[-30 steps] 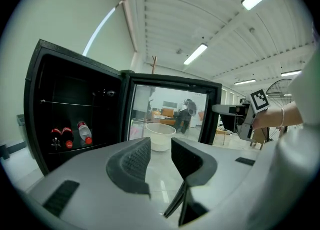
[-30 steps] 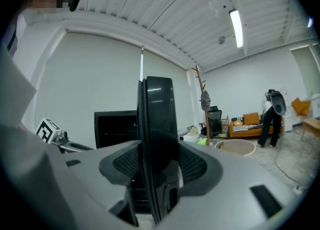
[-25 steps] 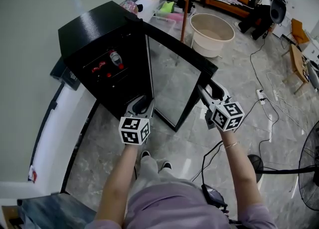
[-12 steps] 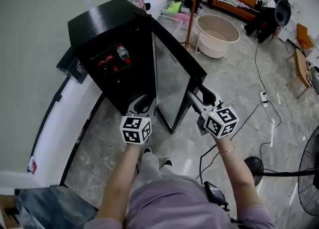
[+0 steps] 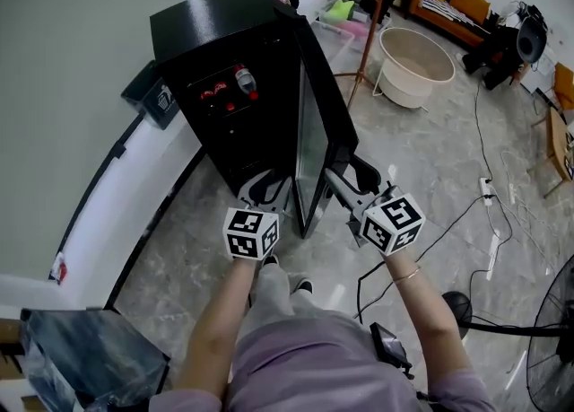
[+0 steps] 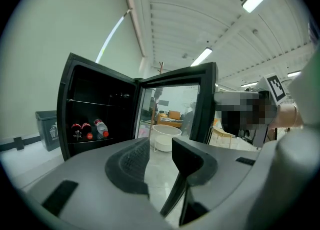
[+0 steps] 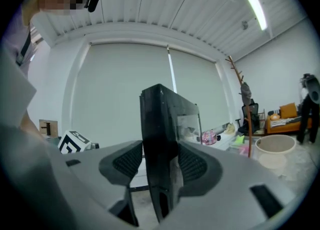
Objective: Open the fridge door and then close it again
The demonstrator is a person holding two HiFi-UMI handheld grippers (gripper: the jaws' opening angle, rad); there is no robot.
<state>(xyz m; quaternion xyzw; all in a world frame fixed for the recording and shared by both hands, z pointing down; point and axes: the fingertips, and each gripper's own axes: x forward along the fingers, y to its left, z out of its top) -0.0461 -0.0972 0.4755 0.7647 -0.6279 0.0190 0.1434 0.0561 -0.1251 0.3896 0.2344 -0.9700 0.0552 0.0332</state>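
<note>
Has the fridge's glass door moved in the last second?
Yes. The black-framed glass fridge door has swung toward the black fridge cabinet, narrowing its opening angle.

The fridge (image 5: 202, 24) has a glossy black casing, and its door (image 5: 311, 150) holds a smooth glass pane. The floor (image 5: 430, 159) looks like polished stone, perhaps tile.
</note>
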